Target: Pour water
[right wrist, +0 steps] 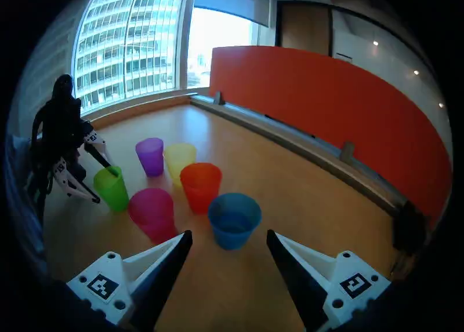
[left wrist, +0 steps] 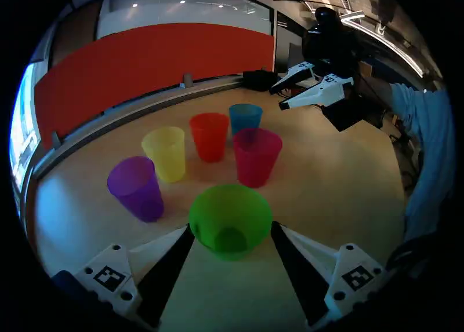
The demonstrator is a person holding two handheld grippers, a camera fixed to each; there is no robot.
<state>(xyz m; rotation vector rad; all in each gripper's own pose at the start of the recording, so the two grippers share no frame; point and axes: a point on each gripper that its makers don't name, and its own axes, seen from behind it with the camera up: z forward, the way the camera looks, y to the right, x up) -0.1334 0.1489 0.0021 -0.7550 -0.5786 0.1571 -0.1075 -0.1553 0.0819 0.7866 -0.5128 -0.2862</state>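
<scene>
- The right tongs stand wide apart at the bottom, holding nothing.
- A blue cup stands upright on the wooden counter, just ahead of the gap.
- Behind it are a red cup and a pink cup, then a yellow cup and a purple cup.
- At the left, the left tongs reach to either side of a green cup; whether they press on it cannot be told.
- An orange panel runs along the counter's far edge, beside large windows.

Opposite near views, shared cups
</scene>
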